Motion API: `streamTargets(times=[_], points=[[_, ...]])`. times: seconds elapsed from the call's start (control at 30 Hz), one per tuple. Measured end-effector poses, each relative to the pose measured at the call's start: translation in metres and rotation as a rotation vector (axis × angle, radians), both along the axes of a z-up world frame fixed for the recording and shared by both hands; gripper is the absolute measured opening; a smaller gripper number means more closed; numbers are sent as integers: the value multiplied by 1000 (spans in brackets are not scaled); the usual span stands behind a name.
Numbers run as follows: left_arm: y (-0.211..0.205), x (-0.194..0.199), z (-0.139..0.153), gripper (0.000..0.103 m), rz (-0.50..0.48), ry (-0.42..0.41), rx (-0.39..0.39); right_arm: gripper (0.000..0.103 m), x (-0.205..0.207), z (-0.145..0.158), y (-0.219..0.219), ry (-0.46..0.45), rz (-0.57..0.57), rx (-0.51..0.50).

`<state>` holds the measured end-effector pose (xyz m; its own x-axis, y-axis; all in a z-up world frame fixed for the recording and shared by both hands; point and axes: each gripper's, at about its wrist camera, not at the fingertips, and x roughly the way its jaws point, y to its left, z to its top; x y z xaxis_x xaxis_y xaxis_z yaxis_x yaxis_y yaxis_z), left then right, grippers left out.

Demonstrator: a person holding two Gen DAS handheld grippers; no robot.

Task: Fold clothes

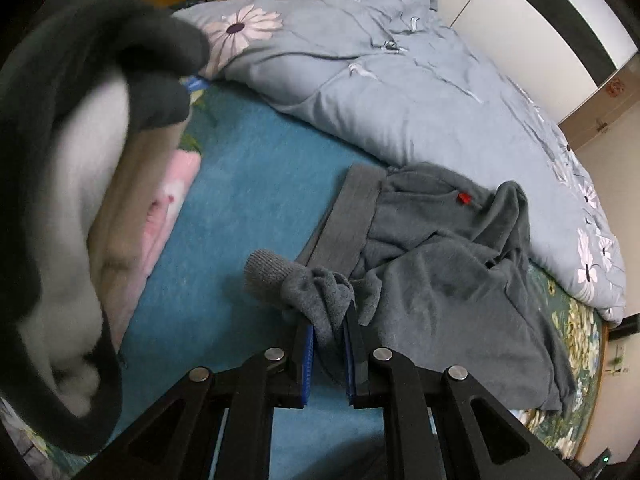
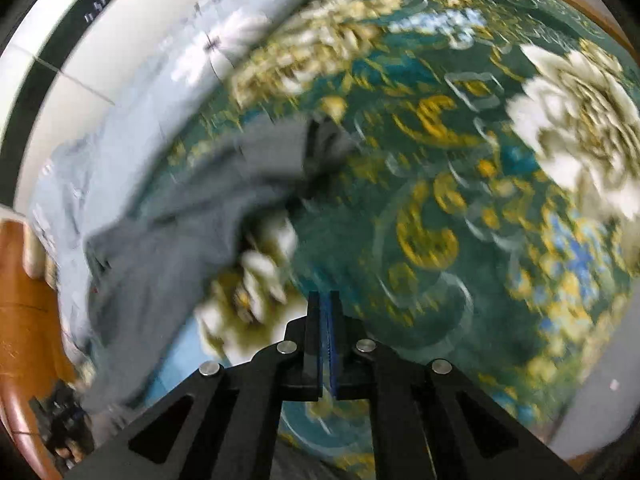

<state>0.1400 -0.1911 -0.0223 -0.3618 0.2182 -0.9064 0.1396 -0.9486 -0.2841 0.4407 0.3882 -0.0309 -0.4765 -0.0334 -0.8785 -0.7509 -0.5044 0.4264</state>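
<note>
A grey sweater (image 1: 440,264) with a ribbed hem and a small red tag lies crumpled on the blue-green floral bedspread (image 1: 248,184). My left gripper (image 1: 330,320) is shut on the sweater's sleeve just behind its ribbed cuff (image 1: 266,272). In the blurred right wrist view the same grey sweater (image 2: 180,224) lies to the left. My right gripper (image 2: 327,304) is shut and empty above the bedspread (image 2: 460,184), apart from the sweater.
A stack of folded clothes (image 1: 72,200), dark grey, white, beige and pink, stands at the left. A light blue flowered quilt (image 1: 380,92) is bunched along the far side. White wardrobe doors (image 1: 532,16) stand behind. A wooden bed frame (image 2: 24,320) shows at the left.
</note>
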Motion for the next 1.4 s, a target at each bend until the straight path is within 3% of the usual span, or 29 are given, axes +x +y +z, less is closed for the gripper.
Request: streamTargets(times=[0.07, 0.13, 0.17, 0.27, 0.37, 0.4, 0.43, 0.5, 0.63, 0.73, 0.8, 0.83, 0.93, 1.03, 1.1, 1.23, 1.3, 1.37, 1.4], points=[[6, -2, 2, 13, -10, 9, -13, 5, -12, -4, 10, 39, -28, -13], [7, -2, 3, 13, -9, 6, -25, 27, -25, -16, 20, 59, -60, -33], [8, -3, 4, 13, -8, 4, -31, 31, -32, -23, 24, 68, -79, -46], [7, -6, 0, 13, 17, -12, -32, 33, -45, -48, 33, 100, -141, -102], [9, -11, 0, 13, 26, -18, -46, 33, -59, -66, 43, 76, -181, -119], [10, -13, 1, 13, 28, -15, -44, 22, -59, -66, 43, 73, -191, -121], [12, -15, 3, 13, 30, -12, -41, 10, -62, -59, 45, 84, -194, -109], [13, -17, 16, 13, 28, 30, -31, 8, -67, -43, 49, 109, -198, -85], [11, -11, 50, 13, 6, 133, 23, 7, -63, 23, 50, 228, -132, 11], [4, 8, 56, 13, -38, 160, -8, 6, -35, 66, 40, 292, -109, 95], [0, 21, 45, 13, -60, 146, -56, 6, -10, 72, 34, 278, -112, 131], [-3, 24, 33, 13, -57, 117, -64, 6, 7, 64, 32, 228, -119, 134], [-12, 27, -14, 13, -26, -10, -52, 5, 35, 6, 27, 21, -147, 70], [-9, 30, -32, 13, -25, -44, -75, 3, 58, -26, 25, -36, -205, -16], [-5, 30, -30, 13, -55, -42, -80, 3, 70, -33, 24, -27, -248, -48], [3, 35, -10, 18, -130, -47, -78, 1, 66, -17, 20, -77, -193, 33], [10, 37, 5, 30, -166, -29, -71, 1, 72, -8, 18, -106, -179, 86], [17, 40, 21, 50, -202, -10, -63, 1, 82, -9, 23, -144, -196, 101], [24, 38, 28, 51, -220, 6, -71, 1, 86, -14, 26, -166, -214, 102]])
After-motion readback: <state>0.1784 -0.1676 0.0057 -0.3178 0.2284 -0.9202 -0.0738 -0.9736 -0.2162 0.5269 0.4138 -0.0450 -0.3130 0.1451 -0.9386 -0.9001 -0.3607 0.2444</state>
